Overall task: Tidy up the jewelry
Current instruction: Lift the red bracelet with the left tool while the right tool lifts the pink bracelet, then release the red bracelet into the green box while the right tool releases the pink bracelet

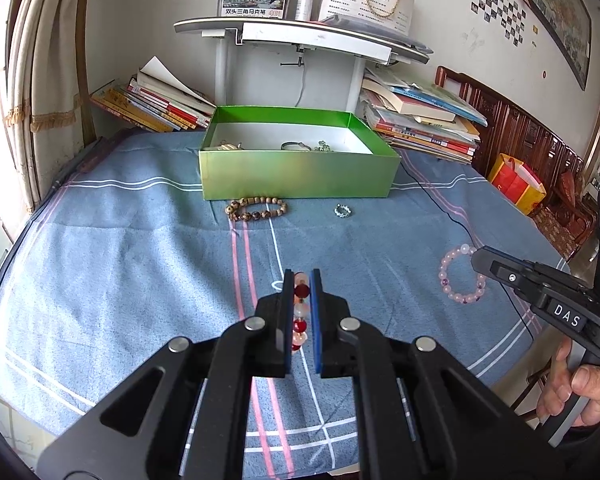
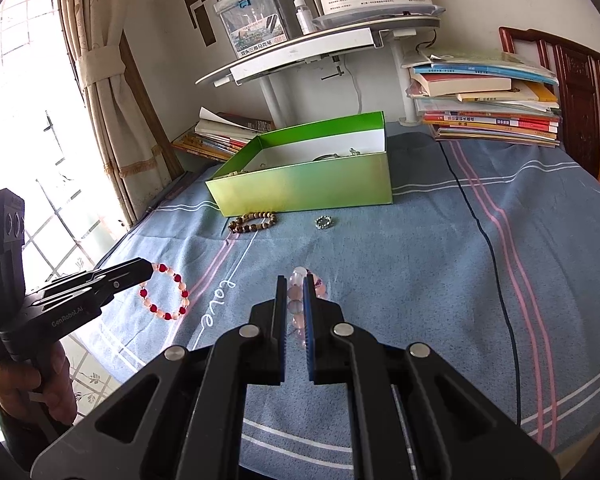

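Note:
My left gripper (image 1: pixel 301 276) is shut on a red and pale bead bracelet (image 1: pixel 301 292), which also shows hanging from its tip in the right wrist view (image 2: pixel 168 296). My right gripper (image 2: pixel 293 280) is shut on a pink bead bracelet (image 2: pixel 299 280), seen whole in the left wrist view (image 1: pixel 462 276). A green box (image 1: pixel 296 168) with several jewelry pieces inside stands at the back of the blue cloth. A brown bead bracelet (image 1: pixel 256 209) and a small silver ring (image 1: pixel 343 211) lie in front of the box.
Stacks of books (image 1: pixel 420 120) lie left and right behind the box, beside a white shelf stand (image 1: pixel 292 36). A black cable (image 2: pixel 488 240) runs across the cloth at the right. A window and curtain (image 2: pixel 100 80) are at the left.

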Demonstrator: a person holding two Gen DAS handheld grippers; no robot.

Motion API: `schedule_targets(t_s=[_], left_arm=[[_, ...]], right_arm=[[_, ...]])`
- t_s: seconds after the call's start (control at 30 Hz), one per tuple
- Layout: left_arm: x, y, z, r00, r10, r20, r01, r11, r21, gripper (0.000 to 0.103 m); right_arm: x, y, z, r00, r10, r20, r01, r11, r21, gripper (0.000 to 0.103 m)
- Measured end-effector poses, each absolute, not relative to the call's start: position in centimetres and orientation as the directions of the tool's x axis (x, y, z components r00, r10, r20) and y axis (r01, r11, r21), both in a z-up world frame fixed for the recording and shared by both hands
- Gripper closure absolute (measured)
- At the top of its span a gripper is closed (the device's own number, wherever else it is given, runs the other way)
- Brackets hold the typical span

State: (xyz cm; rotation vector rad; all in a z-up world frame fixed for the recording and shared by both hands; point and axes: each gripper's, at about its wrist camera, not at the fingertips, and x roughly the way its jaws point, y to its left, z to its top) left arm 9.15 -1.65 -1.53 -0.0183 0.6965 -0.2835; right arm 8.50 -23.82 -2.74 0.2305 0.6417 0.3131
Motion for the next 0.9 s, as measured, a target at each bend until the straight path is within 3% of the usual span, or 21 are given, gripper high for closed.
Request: schedule_targets(t_s=[0.33, 0.57, 0.73, 0.9], left_arm=[[10.1, -1.4, -1.4, 0.727, -0.27, -0.631, 0.252, 0.96, -0.119, 0.095], [12.4, -1.3, 2.5, 0.778, -0.265, -0.569, 0.27, 0.96, -0.078, 0.095], [16.6, -1.9, 6.1, 0.797, -0.28, -0.535, 0.298, 0.953, -0.055, 0.095], [24.5, -2.9, 7.7, 0.755, -0.308, -0.579, 0.316, 0.944, -0.091, 0.095]], right_arm=[[9.6, -23.9, -2.5, 0.756, 0.355, -0.551, -0.219, 0.929, 0.298, 0.095], [11.7, -23.9, 0.4, 0.781, 0.361, -0.51, -0.252, 0.929, 0.271, 0.095], [15.3, -23.7, 4.2, 0.809, 0.37, -0.458, -0.289, 0.927, 0.239, 0.095], [21.7, -23.1, 6.5, 0.829, 0.352, -0.435, -0.297, 0.936, 0.19, 0.095]])
